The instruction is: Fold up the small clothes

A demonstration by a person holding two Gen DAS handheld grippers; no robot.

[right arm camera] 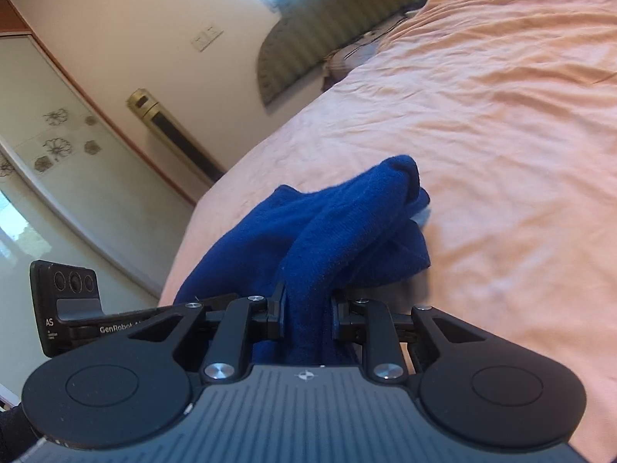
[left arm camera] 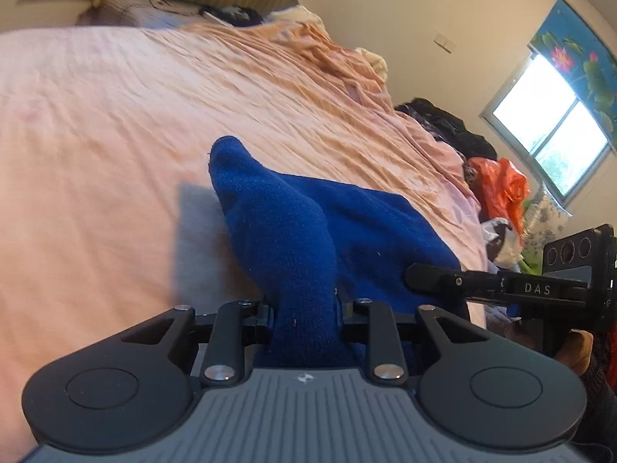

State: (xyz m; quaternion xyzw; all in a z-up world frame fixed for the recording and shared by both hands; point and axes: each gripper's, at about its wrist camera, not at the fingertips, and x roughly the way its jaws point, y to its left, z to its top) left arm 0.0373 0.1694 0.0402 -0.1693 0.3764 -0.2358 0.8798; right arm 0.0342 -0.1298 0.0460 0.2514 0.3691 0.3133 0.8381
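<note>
Pink bed: both claws clamp the blue garment

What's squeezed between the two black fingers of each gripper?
The blue garment: the left gripper pinches a bunched fold of it in the left wrist view, the right gripper another in the right wrist view.

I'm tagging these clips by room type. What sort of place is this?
Most likely a home bedroom: a wide bed under a wrinkled pink sheet, a striped olive padded headboard against the wall, and heaps of loose clothes along the bed's far edge.
</note>
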